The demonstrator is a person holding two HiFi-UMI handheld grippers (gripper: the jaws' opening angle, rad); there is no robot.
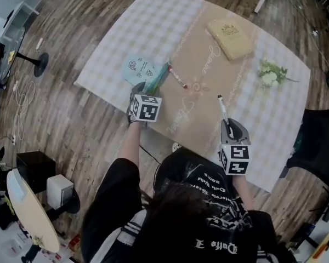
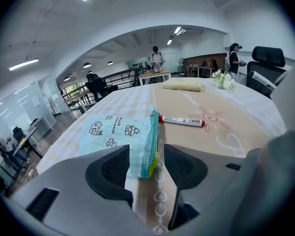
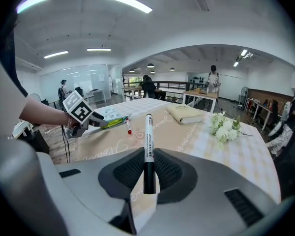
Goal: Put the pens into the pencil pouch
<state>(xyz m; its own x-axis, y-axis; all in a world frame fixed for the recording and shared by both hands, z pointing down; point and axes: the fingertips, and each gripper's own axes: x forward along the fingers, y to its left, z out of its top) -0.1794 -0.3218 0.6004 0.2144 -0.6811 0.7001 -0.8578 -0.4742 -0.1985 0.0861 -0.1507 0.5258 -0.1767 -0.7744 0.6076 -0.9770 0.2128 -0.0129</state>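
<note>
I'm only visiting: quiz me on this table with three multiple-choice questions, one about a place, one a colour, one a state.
1. Where is the red-capped marker? A) on the table beside the pencil pouch B) inside the pouch C) on the book
2. What colour are the flowers? A) red B) white C) blue
3. What are the right gripper's fingers doing? A) standing empty B) gripping the pouch C) gripping a black-capped marker
Answers: 1 A, it lies in the open there; 2 B, white blooms; 3 C, both fingers press its barrel.
</note>
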